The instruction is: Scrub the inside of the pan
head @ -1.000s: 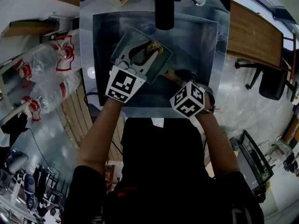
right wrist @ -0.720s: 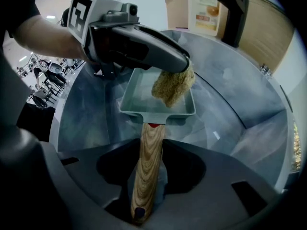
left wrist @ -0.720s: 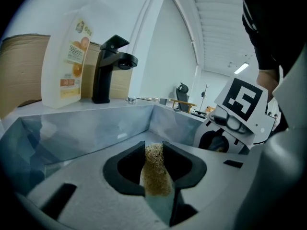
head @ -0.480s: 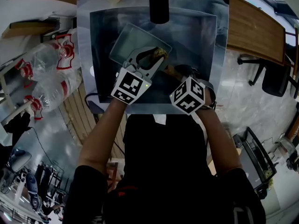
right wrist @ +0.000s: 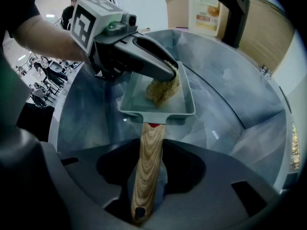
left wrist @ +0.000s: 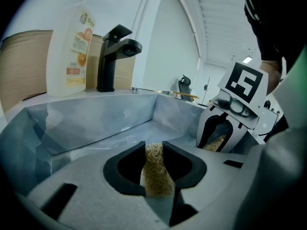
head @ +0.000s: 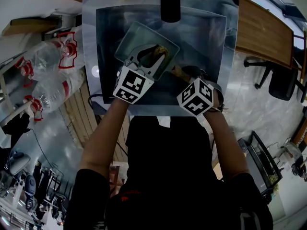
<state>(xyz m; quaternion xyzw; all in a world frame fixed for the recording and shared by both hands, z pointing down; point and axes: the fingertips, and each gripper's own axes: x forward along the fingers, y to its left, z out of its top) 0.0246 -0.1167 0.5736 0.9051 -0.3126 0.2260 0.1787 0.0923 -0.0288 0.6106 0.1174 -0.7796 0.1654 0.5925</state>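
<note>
Left gripper (head: 157, 51) — scourer (left wrist: 154, 172) inside pan (right wrist: 138, 97)

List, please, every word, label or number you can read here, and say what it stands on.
No text is legible.
Soap bottle: orange-and-white label, print too blurred to read.
Water bottles: red labels, too small to read.
Marker cubes: black-and-white square patterns only, no words.

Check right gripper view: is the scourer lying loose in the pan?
No, the left hand-held gripper is clamped on the scourer and holds it inside the pan.
</note>
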